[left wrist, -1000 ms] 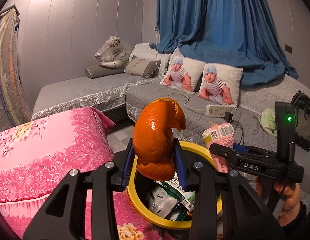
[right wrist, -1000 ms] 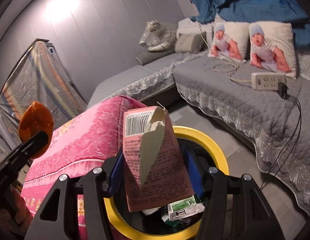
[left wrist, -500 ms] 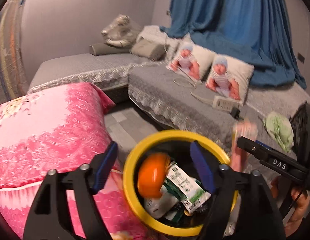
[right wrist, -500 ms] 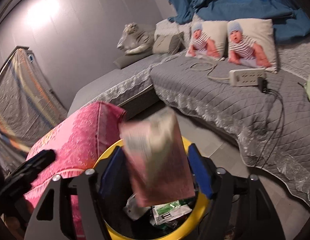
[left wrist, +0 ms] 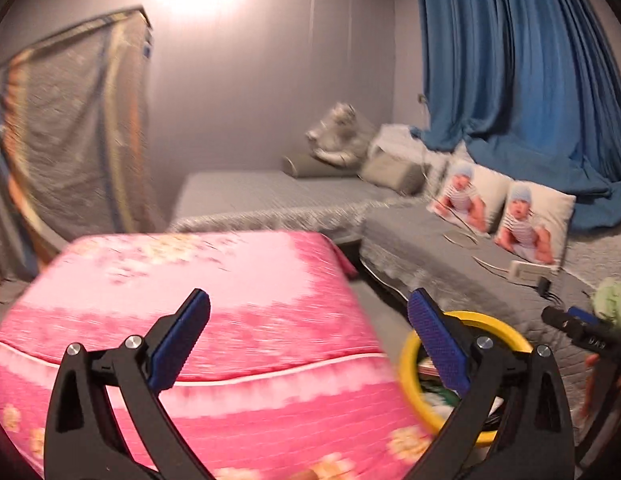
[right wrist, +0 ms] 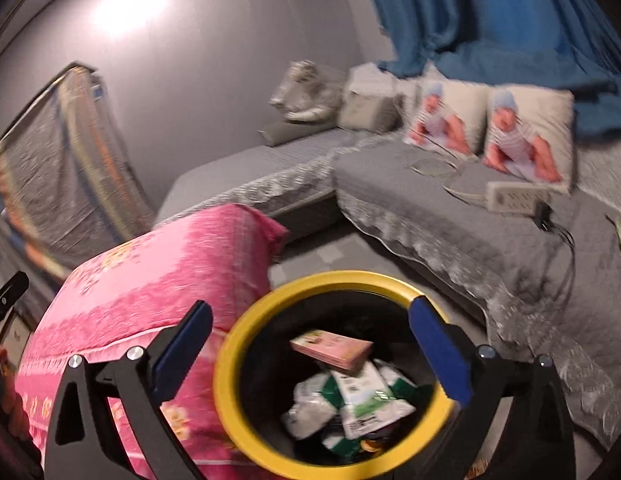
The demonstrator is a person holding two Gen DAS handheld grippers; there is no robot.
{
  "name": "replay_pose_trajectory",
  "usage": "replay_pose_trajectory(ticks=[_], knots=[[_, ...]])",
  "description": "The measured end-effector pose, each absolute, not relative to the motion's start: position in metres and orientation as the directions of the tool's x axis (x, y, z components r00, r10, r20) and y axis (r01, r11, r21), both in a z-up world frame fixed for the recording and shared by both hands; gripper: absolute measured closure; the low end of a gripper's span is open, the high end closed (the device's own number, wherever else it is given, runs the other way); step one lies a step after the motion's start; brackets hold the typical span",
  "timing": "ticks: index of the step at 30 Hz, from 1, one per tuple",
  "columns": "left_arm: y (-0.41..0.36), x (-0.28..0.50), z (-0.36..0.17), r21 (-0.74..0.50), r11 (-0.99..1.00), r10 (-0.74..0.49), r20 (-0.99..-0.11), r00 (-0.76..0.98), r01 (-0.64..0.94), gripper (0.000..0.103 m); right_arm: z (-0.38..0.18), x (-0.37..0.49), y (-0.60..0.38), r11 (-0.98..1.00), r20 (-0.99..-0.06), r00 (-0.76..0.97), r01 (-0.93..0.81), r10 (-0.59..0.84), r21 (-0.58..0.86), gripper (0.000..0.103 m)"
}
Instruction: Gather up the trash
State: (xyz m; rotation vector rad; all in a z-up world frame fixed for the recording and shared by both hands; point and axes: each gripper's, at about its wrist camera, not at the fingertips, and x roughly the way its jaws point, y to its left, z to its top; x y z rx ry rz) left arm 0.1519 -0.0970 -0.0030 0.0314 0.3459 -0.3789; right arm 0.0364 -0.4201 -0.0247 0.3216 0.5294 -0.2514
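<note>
Right wrist view, foreground: the right gripper (right wrist: 310, 354), its blue-padded jaws having just swung wide with nothing between them, hangs over the yellow-rimmed black trash bin (right wrist: 230, 392) at lower centre; the pink printed drink carton (right wrist: 330, 350) that it held a second ago now lies flat inside the bin, on top of the green-and-white crumpled wrappers (right wrist: 350, 400); the gripper tilts moderately downward toward the bin's mouth.

Left wrist view, foreground: the left gripper (left wrist: 308, 338) likewise shows jaws that have just spread wide and empty; the orange peel it carried a second ago is gone from them, seen dropping into the bin half a second ago and not visible now; the bin has slid to the lower right of this frame, and the pink floral cushioned block (left wrist: 198, 312) now fills the lower left, so the hand has swung aside, pointing slightly below level.

Judgement: both pieces appear deposited; this drop is complete, and both hands are free for further trash.

Background, both views: grey quilted sofa (right wrist: 450, 216).
</note>
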Motion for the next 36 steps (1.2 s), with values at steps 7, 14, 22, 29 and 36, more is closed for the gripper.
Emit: replay_pose_trajectory(ticks=[7, 14, 22, 29, 36], knots=[[-0.016, 0.103, 0.002, 0.023, 0.974, -0.209, -0.268, 0.94, 0.224, 0.008, -0.006, 0.029, -0.34, 0.969, -0.466, 0.885, 0.105, 0.011, 0.223, 0.008], [0.038, 0.062, 0.004, 0.023, 0.995, -0.091, -0.225, 0.97, 0.099, 0.008, 0.015, 0.025, -0.248, 0.987, -0.417, 0.902, -0.053, 0.113, 0.151, 0.008], [0.071, 0.033, -0.002, -0.057, 0.998, 0.016, -0.225, 0.974, -0.029, 0.008, 0.017, 0.005, -0.208, 0.994, -0.334, 0.943, 0.015, 0.021, 0.105, 0.008], [0.061, 0.021, -0.018, -0.055, 0.999, -0.013, -0.233, 0.972, 0.0, 0.008, 0.005, -0.009, -0.206, 0.995, -0.31, 0.95, 0.052, -0.022, 0.09, 0.008], [0.057, 0.02, -0.023, -0.068, 0.998, -0.02, -0.253, 0.967, 0.003, 0.008, 0.001, -0.011, -0.201, 0.998, -0.295, 0.955, 0.034, -0.014, 0.061, 0.008]])
